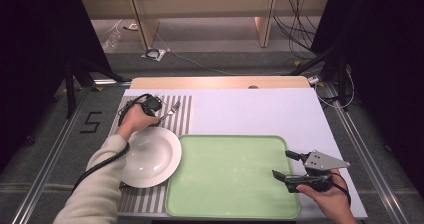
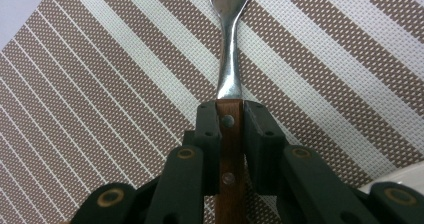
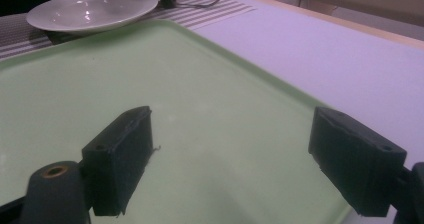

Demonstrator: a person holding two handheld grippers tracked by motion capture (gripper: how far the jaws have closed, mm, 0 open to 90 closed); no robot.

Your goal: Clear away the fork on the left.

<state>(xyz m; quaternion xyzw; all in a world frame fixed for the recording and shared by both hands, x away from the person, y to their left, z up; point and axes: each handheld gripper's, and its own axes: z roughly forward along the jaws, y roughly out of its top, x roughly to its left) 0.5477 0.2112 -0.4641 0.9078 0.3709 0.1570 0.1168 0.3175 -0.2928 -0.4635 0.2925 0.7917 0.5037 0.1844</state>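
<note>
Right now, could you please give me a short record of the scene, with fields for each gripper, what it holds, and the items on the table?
left gripper: shut on the fork, jaws clamping its wooden handle
fork: metal neck and head point away from the gripper, over the striped placemat
right gripper: open, nothing between the jaws, over the near right corner of the green tray
white plate: on the placemat, left of the tray, empty
</note>
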